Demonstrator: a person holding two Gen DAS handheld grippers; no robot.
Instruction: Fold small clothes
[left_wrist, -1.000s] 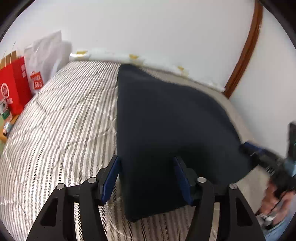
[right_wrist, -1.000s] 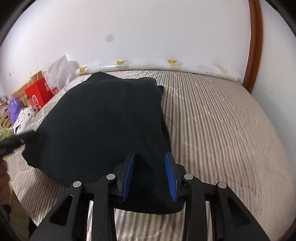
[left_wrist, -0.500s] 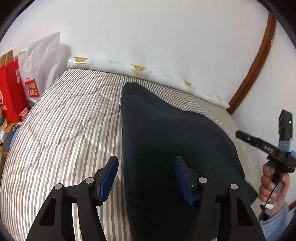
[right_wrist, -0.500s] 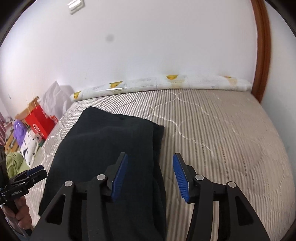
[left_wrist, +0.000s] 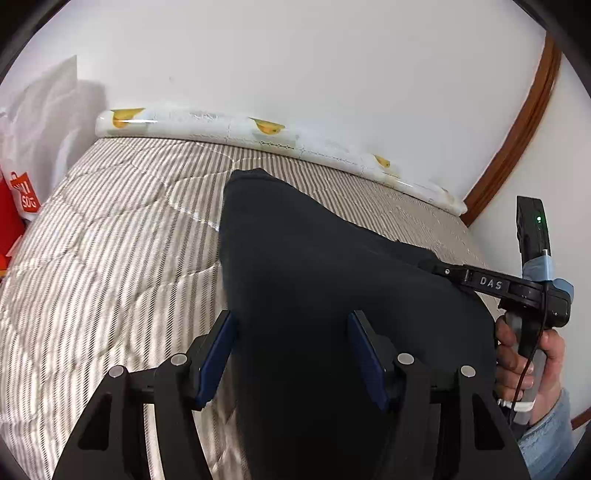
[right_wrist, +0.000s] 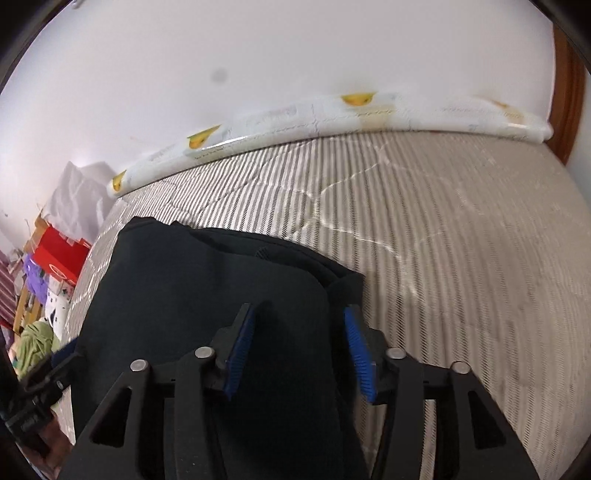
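Two grippers hang over the dark cloth (left_wrist: 332, 280) on the bed (left_wrist: 110, 251), left gripper (left_wrist: 293, 354) open and empty, right gripper (right_wrist: 299, 350) closing on nothing, so next they must grab its edge to fold.

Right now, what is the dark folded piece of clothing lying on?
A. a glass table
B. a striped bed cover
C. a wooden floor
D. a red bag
B: the dark garment lies flat on the striped bed cover, whose grey and white stripes show around it on both sides in both wrist views.
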